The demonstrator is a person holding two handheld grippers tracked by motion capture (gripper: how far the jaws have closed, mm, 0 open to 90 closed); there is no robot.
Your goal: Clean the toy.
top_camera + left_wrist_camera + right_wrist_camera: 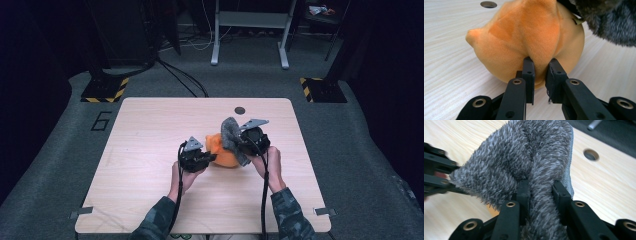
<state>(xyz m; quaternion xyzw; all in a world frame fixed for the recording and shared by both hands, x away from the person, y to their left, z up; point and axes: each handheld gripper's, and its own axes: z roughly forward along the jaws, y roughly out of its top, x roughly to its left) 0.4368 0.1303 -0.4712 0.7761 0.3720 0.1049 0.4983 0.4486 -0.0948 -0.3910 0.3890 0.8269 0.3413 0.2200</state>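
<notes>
1. I see an orange plush toy (223, 152) lying on the bench (150, 135), a little right of the middle and towards the near half; in the left gripper view (524, 37) its soft body has a small nub sticking out on the left side.
2. A grey fuzzy cloth (233, 135) is draped over the far right side of the toy, rising above it; in the right gripper view (524, 157) its long pile is bunched into a fold with a stitched edge along the right.
3. My left hand-held gripper (209, 159) comes in from the toy's near left. In its own view (540, 72) the jaws are clenched on a pinched ridge of orange plush, with fabric squeezed between the two pads.
4. My right hand-held gripper (240, 142) sits just right of the toy, touching the cloth. In its own view (540, 190) the jaws are grasping a thick fold of the grey cloth (the pile spills out on both sides of the pads).
5. The two grippers are close together, with the toy between them, and the person's camouflage sleeves (287, 212) enter from the near edge.
6. A round hole (240, 110) is in the bench top just beyond the cloth, near the far edge.
7. Beyond the bench are grey carpet, a floor marking "6" (101, 121) at the far left, and yellow-black striped bases (106, 90).
</notes>
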